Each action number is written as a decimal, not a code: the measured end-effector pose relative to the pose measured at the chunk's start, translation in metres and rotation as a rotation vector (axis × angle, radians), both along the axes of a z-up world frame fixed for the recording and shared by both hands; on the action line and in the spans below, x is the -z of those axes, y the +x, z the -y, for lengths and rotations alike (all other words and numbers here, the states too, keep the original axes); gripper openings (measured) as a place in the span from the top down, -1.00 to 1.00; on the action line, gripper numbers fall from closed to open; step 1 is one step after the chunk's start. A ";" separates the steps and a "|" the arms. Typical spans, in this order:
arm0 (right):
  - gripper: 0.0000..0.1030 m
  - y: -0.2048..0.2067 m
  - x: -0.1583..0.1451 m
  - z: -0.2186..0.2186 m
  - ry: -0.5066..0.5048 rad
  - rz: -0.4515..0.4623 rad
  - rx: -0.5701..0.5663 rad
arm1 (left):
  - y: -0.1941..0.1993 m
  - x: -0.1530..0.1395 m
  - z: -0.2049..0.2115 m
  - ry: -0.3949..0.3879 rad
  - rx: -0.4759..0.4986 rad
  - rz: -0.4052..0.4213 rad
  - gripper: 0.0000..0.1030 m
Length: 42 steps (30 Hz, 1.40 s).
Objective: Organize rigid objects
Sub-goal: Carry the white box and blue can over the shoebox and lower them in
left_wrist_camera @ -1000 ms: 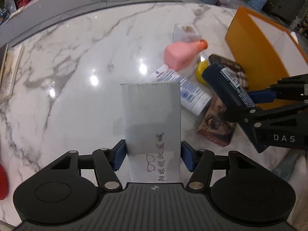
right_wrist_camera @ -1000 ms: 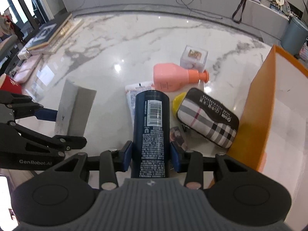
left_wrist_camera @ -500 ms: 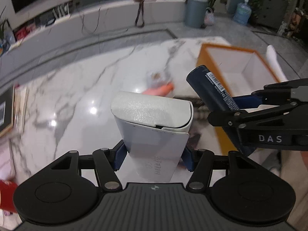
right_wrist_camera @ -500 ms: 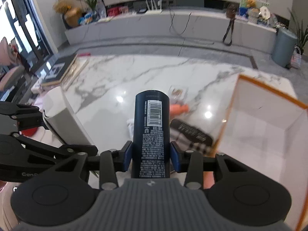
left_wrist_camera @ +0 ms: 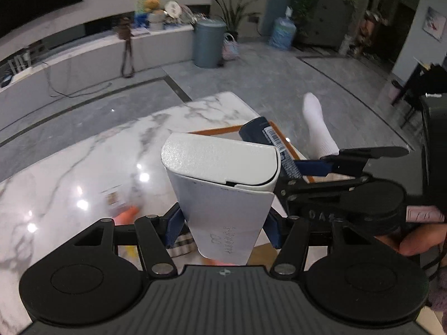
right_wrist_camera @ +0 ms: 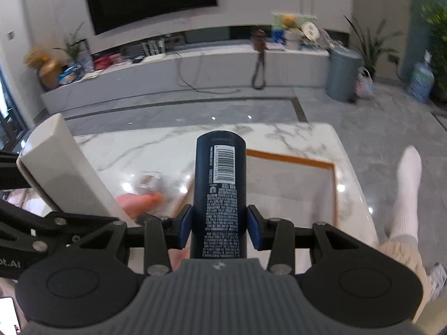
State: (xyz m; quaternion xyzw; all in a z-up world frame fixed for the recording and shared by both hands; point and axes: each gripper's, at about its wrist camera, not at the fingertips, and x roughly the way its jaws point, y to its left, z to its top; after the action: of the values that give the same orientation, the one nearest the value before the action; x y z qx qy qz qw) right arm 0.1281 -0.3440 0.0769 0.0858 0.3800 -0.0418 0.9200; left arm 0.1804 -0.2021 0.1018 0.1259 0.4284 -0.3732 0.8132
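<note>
Marble table [right_wrist_camera: 293, 136] below both grippers; orange-rimmed box [right_wrist_camera: 290, 159] near its far right corner
White case [left_wrist_camera: 223, 184] raised above table, clamped between pads of left gripper [left_wrist_camera: 222, 227], lidded end away from camera
Dark blue bottle [right_wrist_camera: 220, 192] raised, barcode up, pinched by right gripper [right_wrist_camera: 219, 227], tip over box's near-left rim
Pink bottle [right_wrist_camera: 138, 202] blurred on table, left of box

Dim indoor light — ceiling-lamp glare on the marble table [left_wrist_camera: 83, 173], motion blur, fisheye-bent edges
</note>
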 end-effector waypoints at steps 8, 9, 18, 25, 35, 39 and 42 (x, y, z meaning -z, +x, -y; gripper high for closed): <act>0.20 0.012 0.058 0.053 0.083 -0.073 0.067 | 0.034 0.053 0.055 0.097 0.021 -0.073 -0.33; 0.20 0.014 0.064 0.056 0.091 -0.078 0.068 | 0.042 0.060 0.061 0.109 0.018 -0.078 -0.33; 0.20 0.040 0.100 0.066 0.117 -0.096 0.076 | 0.074 0.098 0.096 0.224 0.005 -0.133 -0.33; 0.20 0.048 0.114 0.066 0.150 -0.105 0.087 | 0.088 0.118 0.117 0.304 0.006 -0.155 -0.33; 0.20 0.065 0.128 0.064 0.180 -0.132 0.098 | 0.102 0.134 0.135 0.348 -0.025 -0.167 -0.34; 0.20 0.071 0.136 0.072 0.252 -0.142 0.127 | 0.104 0.135 0.138 0.358 -0.005 -0.137 -0.42; 0.20 0.078 0.140 0.072 0.234 -0.161 0.139 | 0.108 0.133 0.135 0.322 -0.002 -0.173 -0.51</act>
State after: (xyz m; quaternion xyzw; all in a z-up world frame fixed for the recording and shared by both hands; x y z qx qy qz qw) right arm 0.2063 -0.4155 -0.0635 0.2146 0.4482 -0.0674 0.8652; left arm 0.2886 -0.3367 -0.0316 0.2214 0.5512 -0.3082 0.7431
